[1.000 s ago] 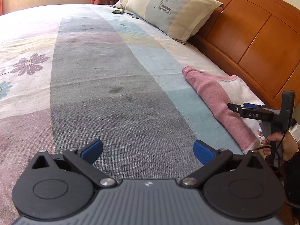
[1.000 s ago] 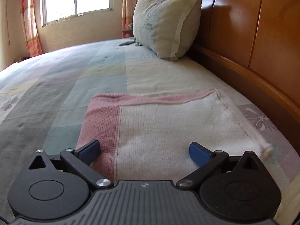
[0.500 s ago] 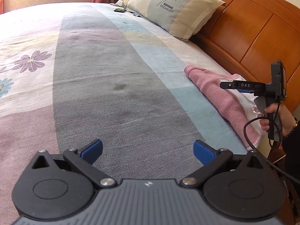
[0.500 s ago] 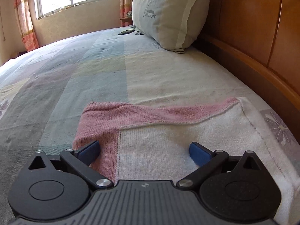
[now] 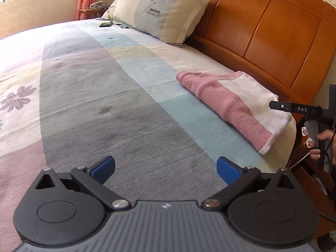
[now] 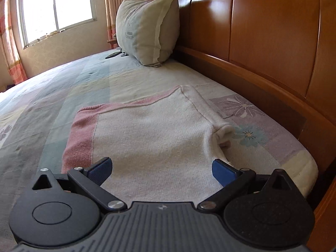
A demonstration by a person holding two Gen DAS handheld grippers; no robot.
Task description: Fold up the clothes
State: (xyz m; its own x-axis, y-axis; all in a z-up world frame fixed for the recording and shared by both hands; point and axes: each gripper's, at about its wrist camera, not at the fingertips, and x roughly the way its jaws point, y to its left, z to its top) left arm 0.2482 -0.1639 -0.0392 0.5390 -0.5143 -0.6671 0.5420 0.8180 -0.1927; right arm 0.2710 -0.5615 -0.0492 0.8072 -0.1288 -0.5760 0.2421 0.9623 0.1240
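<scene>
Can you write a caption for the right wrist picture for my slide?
Open right gripper hovers above a folded pink-and-white knitted cloth on the bed.

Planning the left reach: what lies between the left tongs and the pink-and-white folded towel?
Only bare patchwork bedspread lies between the open left tongs and the pink-and-white folded towel, as the left wrist view shows.
</scene>
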